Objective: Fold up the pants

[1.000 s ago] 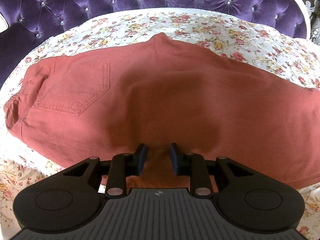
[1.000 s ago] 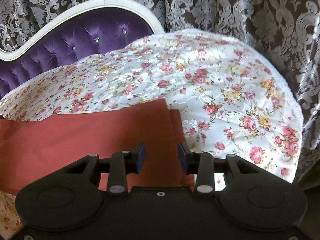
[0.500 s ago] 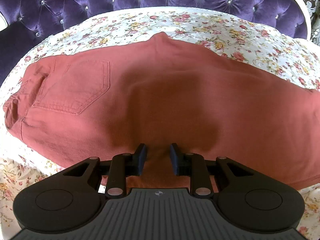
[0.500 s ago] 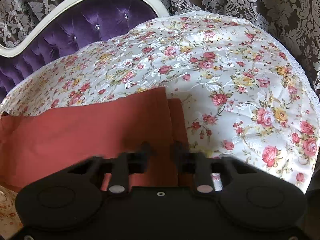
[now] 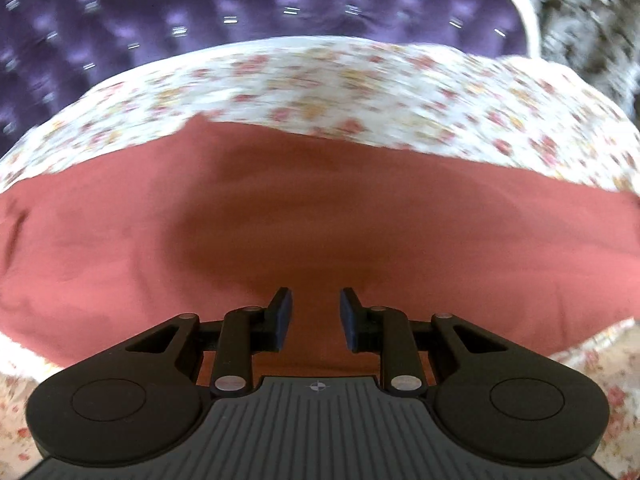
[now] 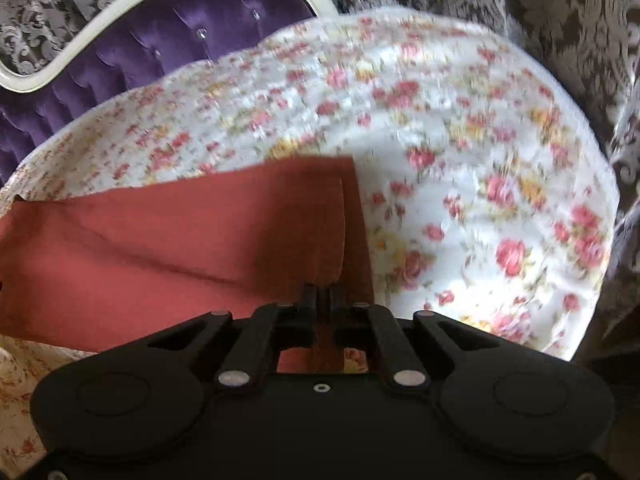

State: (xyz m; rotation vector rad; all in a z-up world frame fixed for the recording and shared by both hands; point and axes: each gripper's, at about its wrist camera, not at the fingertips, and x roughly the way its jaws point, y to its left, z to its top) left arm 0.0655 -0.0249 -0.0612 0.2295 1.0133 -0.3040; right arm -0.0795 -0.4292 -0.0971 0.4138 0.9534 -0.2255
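Two grippers work one pair of rust-red pants (image 5: 304, 216), laid lengthwise across a floral bedspread (image 6: 460, 128) in front of a purple tufted headboard (image 5: 280, 8). The right gripper (image 6: 323, 296) is closing at the hem end, on the right of the bed, and the cloth already looks pinched between its pads, though blur makes the bite hard to judge. The left gripper (image 5: 315, 312) hovers over the middle of the near edge, jaws parted and grasping nothing. To fold well, the right should confirm that it has both layers of the cuff, lift just clear of the bed, and carry the hem left toward the waistband while the left pins the fold line
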